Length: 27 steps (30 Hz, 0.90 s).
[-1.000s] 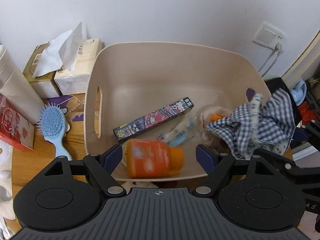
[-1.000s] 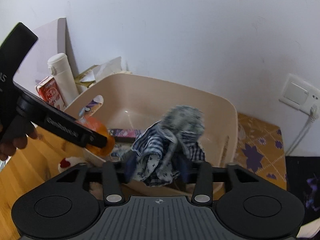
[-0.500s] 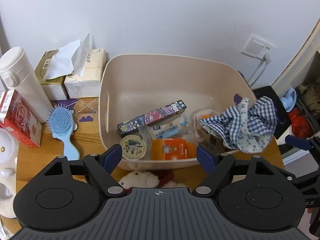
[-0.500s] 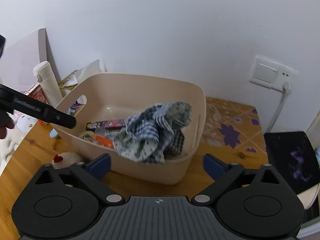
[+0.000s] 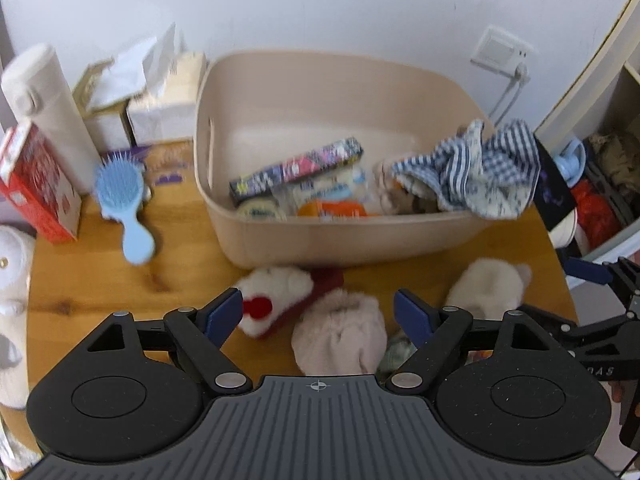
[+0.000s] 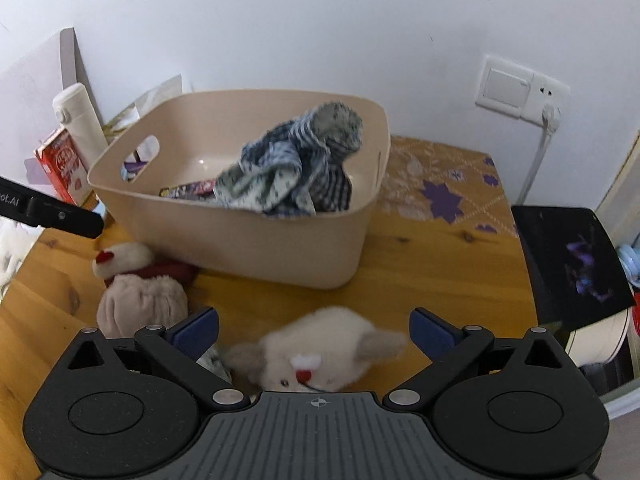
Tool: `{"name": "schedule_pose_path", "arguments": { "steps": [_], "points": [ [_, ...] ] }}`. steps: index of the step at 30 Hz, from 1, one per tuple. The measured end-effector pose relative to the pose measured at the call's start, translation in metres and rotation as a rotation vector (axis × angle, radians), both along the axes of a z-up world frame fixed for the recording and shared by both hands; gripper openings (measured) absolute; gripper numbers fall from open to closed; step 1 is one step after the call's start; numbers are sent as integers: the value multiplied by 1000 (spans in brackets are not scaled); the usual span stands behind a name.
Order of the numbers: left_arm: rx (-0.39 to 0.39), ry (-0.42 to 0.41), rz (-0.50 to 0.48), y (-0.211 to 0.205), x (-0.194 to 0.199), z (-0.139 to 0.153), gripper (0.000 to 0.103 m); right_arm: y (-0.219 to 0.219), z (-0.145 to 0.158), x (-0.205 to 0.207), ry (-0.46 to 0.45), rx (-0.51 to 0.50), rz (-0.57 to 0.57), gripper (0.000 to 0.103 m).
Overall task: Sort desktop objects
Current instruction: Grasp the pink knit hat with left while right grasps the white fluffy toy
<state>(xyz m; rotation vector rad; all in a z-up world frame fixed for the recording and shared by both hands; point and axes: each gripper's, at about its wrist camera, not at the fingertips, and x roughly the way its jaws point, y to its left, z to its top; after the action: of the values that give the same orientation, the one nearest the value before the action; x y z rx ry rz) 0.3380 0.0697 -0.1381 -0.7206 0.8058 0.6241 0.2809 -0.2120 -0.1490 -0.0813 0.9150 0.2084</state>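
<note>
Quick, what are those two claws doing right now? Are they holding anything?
Left claw: open, holding nothing, above the pink plush.
Right claw: open, holding nothing, above the cream plush toy.

wall: plain white point(image 6: 320, 20) | wall socket point(image 6: 520, 90), plugged | table: wood point(image 6: 440, 276) | light: soft, even
</note>
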Motion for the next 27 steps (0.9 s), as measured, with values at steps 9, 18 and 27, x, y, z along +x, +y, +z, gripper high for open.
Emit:
{"name": "schedule_pose_path", "arguments": {
  "steps": [9, 18, 27],
  "points": [
    [-53, 51, -4, -24, 10, -28, 84, -3, -22, -8, 97, -13, 9, 103],
    [-53, 80, 26, -32, 23, -45, 84, -6, -38, -8, 138, -32, 16, 103],
    [-41, 75, 40, -35, 36, -55, 84, -4, -47, 4, 144, -49, 16, 103]
  ]
}}
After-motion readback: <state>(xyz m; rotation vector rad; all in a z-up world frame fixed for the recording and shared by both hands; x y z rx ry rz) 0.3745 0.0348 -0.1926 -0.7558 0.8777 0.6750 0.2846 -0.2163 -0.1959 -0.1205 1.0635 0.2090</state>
